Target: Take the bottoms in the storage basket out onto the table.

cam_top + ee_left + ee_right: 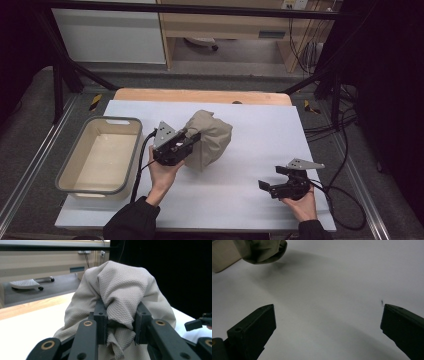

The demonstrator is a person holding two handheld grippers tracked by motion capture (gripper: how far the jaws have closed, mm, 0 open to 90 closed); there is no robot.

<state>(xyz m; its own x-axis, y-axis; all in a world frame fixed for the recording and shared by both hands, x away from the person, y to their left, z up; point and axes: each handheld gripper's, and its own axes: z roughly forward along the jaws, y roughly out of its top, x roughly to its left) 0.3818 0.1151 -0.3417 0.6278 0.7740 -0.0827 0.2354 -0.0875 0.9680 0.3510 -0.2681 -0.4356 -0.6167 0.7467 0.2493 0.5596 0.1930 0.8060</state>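
Illumination is uneven in the high view: the white bench (240, 200) is evenly lit from above, while the surroundings at both sides fall to near black. The beige cloth (210, 137) casts only a soft, short shadow. No glare on the bench. In the left gripper view the cloth weave is sharp; the background floor and furniture are mildly soft, and the right half is black. In the right gripper view a broad diffuse shadow lies beneath the cloth, and the near jaws are dark and slightly blurred.
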